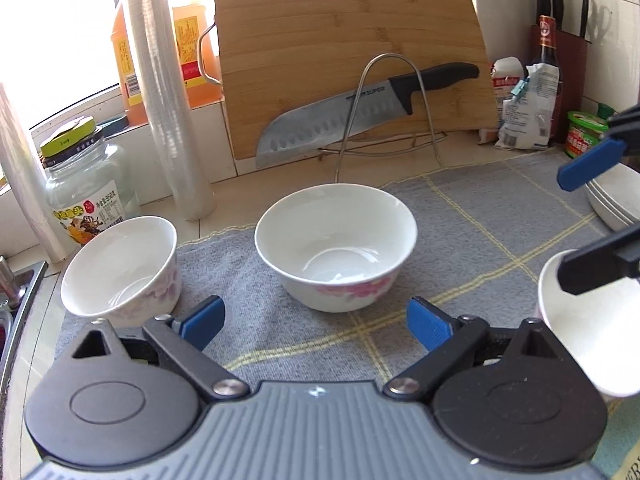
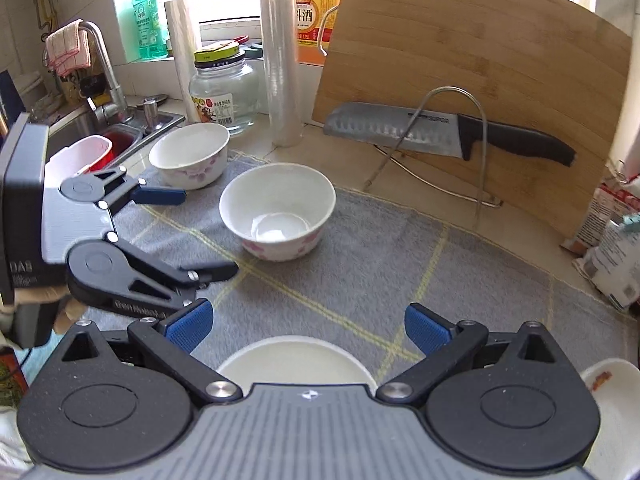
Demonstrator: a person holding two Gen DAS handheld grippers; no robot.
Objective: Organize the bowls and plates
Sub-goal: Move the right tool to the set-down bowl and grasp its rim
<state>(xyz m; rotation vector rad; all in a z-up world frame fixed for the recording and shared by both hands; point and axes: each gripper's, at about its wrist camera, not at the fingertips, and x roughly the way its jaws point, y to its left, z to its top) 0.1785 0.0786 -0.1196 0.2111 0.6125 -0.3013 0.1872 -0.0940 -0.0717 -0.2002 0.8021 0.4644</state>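
Observation:
A white bowl with pink flowers (image 1: 335, 246) (image 2: 277, 210) stands on the grey mat (image 1: 460, 240) (image 2: 400, 272), just ahead of my open, empty left gripper (image 1: 314, 320) (image 2: 200, 232). A second flowered bowl (image 1: 120, 266) (image 2: 189, 154) stands at the mat's left edge. My right gripper (image 2: 308, 326) (image 1: 580, 220) is open and empty, above a third white bowl (image 2: 296, 360) (image 1: 588, 320). A stack of white plates (image 1: 616, 196) lies at the far right.
A bamboo cutting board (image 1: 348, 52) (image 2: 480, 80) and a knife (image 1: 360, 116) (image 2: 420, 132) rest on a wire rack (image 1: 384, 120). A glass jar (image 1: 86, 184), plastic rolls (image 1: 164, 92), bottles and packets line the back. A sink (image 2: 104, 132) lies at the left. A white dish (image 2: 612, 412) sits at the right.

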